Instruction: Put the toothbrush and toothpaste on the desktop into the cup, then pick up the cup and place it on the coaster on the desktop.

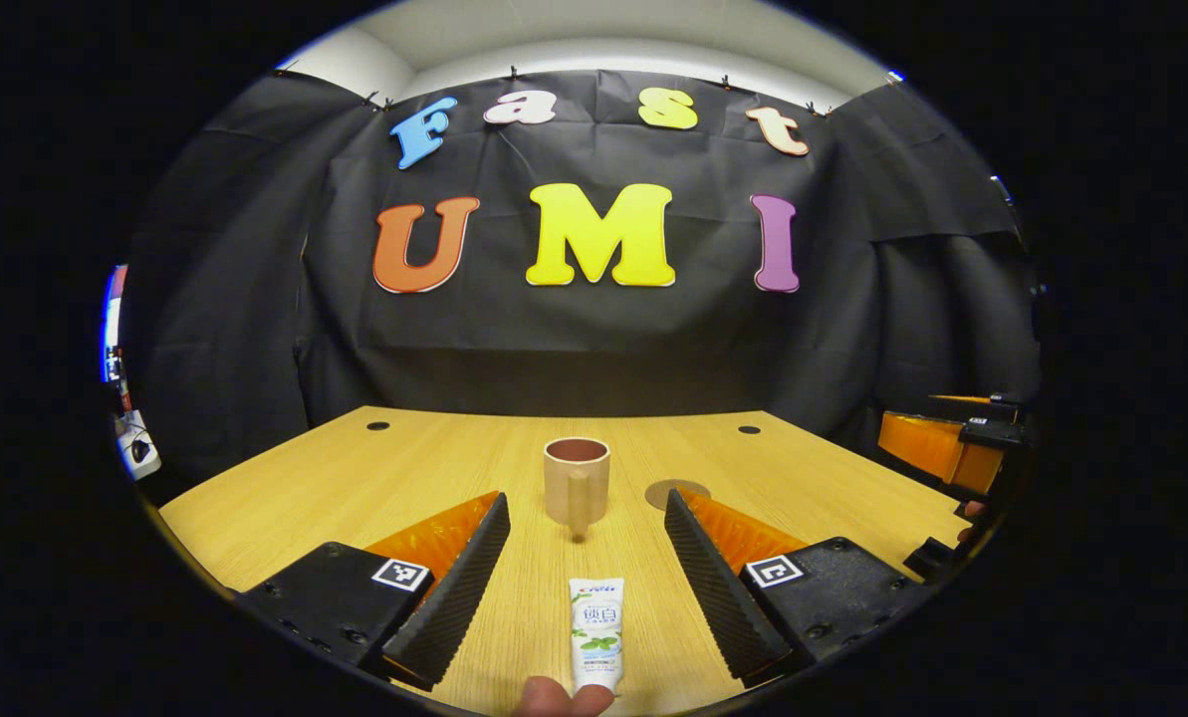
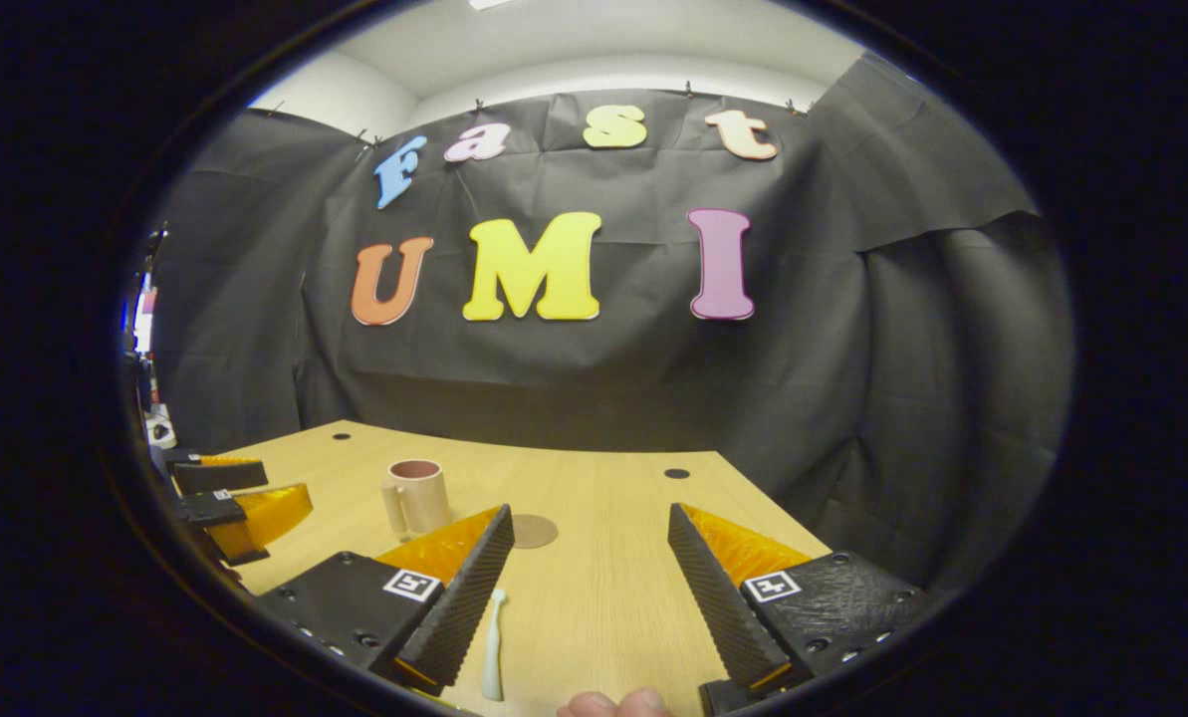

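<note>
A beige cup (image 1: 576,481) with a handle stands upright mid-desk, its dark inside empty. A round brown coaster (image 1: 676,492) lies flat just right of it. The white toothpaste tube (image 1: 595,633) lies on the desk between the wide-apart fingers of my left gripper (image 1: 586,588), which is open and touches nothing. In the right gripper view, a pale toothbrush (image 2: 493,642) lies beside the inner edge of the left finger of my right gripper (image 2: 586,597), also open. The cup (image 2: 415,497) and coaster (image 2: 533,531) sit farther ahead on the left.
The wooden desk (image 1: 374,478) has small cable holes near its back corners. The right gripper (image 1: 952,448) shows at the right edge of the left gripper view, and the left gripper (image 2: 230,498) at the left edge of the right gripper view. A fingertip (image 1: 554,697) shows at the bottom.
</note>
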Available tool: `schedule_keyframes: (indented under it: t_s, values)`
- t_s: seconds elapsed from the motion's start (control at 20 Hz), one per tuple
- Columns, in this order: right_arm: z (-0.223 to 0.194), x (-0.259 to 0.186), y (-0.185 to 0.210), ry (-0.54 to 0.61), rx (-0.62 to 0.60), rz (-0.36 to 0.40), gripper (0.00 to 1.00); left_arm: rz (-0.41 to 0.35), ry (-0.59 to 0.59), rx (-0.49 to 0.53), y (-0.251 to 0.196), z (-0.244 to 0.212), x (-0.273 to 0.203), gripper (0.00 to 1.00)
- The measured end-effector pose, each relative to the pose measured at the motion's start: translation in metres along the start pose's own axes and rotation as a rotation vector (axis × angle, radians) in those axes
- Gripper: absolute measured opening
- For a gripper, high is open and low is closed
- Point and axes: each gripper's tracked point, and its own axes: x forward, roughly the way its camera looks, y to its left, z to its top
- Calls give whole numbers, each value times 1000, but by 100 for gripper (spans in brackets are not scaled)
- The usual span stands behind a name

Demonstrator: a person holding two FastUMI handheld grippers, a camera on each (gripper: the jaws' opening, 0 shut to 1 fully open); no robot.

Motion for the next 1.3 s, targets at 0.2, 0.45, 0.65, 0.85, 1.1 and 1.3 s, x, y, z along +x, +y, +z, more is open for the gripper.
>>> schedule_keyframes:
  t_s: [0.2, 0.45, 0.65, 0.85, 1.1, 1.3]
  values:
    - [-24, 4, 3, 45, -1, 11, 95, -28, 138, -32, -7, -36, 4, 99]
    - [-41, 5, 5, 87, -2, 23, 95, -46, 253, -40, -12, -65, 9, 100]
    - [-46, 10, 8, 101, 5, 25, 95, -38, 378, -28, -7, -99, 14, 99]
    - [-46, 14, 13, 105, -1, 28, 95, -22, 440, -34, -3, -112, 12, 98]
    - [-54, 18, 19, 126, 4, 41, 96, -25, 482, -63, -5, -120, 14, 81]
    - [-60, 19, 22, 139, 6, 44, 95, -23, 512, -34, -6, -129, 13, 74]
